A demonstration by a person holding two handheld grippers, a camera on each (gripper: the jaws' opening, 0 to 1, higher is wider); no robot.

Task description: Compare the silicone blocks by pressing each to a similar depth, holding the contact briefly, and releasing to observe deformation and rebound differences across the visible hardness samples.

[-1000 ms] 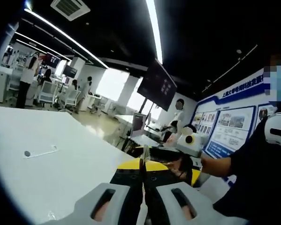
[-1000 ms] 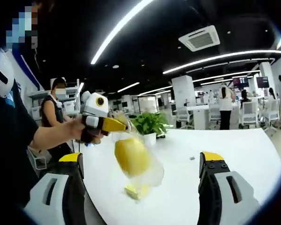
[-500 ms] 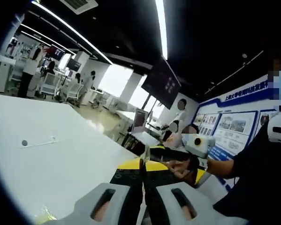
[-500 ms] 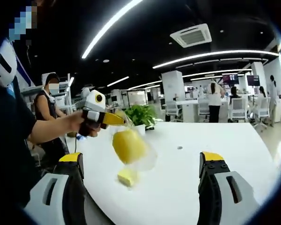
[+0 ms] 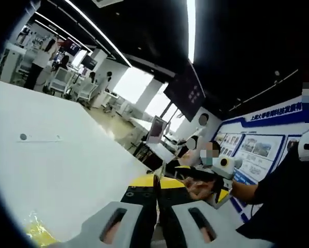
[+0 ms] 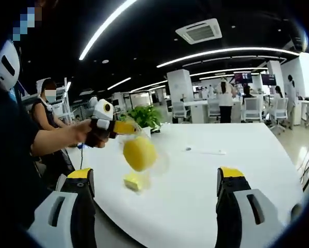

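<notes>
My left gripper (image 5: 157, 182) is shut, pinching the thin top edge of a clear plastic bag (image 5: 158, 172). In the right gripper view the same left gripper (image 6: 124, 126) comes in from the left in a person's hand. The clear bag (image 6: 155, 161) hangs from its yellow jaws with a round yellow silicone block (image 6: 139, 153) inside, above the white table (image 6: 195, 201). A second yellow block (image 6: 132, 181) lies on the table under it; in the left gripper view it is a wrapped yellow piece (image 5: 35, 233) at the lower left. My right gripper (image 6: 155, 180) stands wide open and holds nothing.
A small white strip with a grey disc (image 6: 206, 151) lies farther out on the table, also seen as the strip (image 5: 38, 138). A potted plant (image 6: 146, 116) stands at the far edge. A seated person (image 6: 45, 103) and others at desks are behind. The right gripper (image 5: 224, 166) shows in a hand.
Both views have shifted with the hands. The bag with the round block still hangs from the shut left gripper. The wrapped yellow piece has come into the left view's lower left.
</notes>
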